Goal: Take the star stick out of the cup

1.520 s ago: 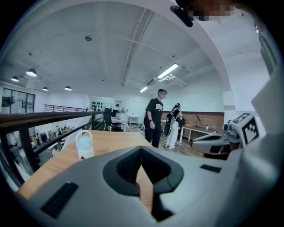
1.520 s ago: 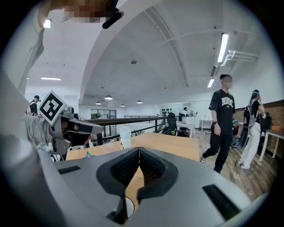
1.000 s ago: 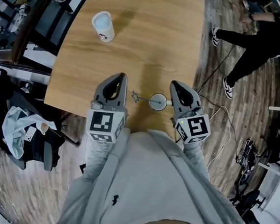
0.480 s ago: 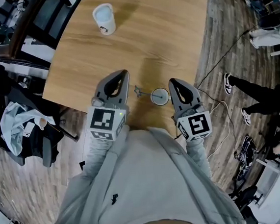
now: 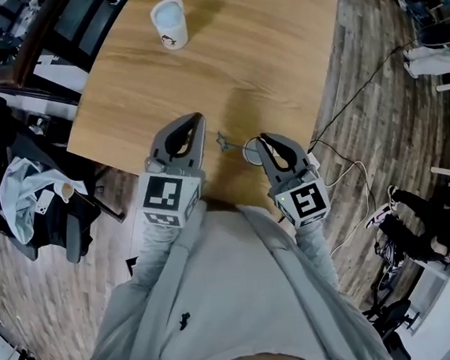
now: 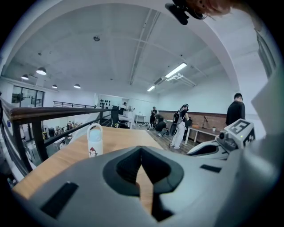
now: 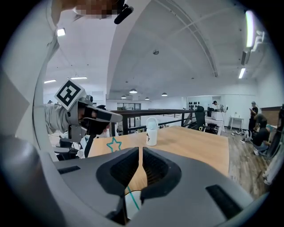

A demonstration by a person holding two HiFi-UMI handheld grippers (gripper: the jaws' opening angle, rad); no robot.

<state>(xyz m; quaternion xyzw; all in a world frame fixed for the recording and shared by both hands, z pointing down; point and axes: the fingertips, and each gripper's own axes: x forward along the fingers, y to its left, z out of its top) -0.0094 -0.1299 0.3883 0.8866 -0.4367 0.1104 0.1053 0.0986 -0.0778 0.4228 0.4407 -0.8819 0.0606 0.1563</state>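
Nothing done yet: the star stick (image 5: 223, 141) stands in the cup (image 7: 131, 205) at the desk's (image 5: 260, 53) near edge, beneath the right gripper (image 7: 139, 150) — fingers together, like the left gripper's (image 6: 141, 149) — grasp and lift remain.

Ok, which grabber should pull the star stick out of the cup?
Probably the right gripper. Its tips are right at the cup, and its own view shows the star stick under its jaws. The left gripper is off to the side. Right's jaws look shut, so open first.
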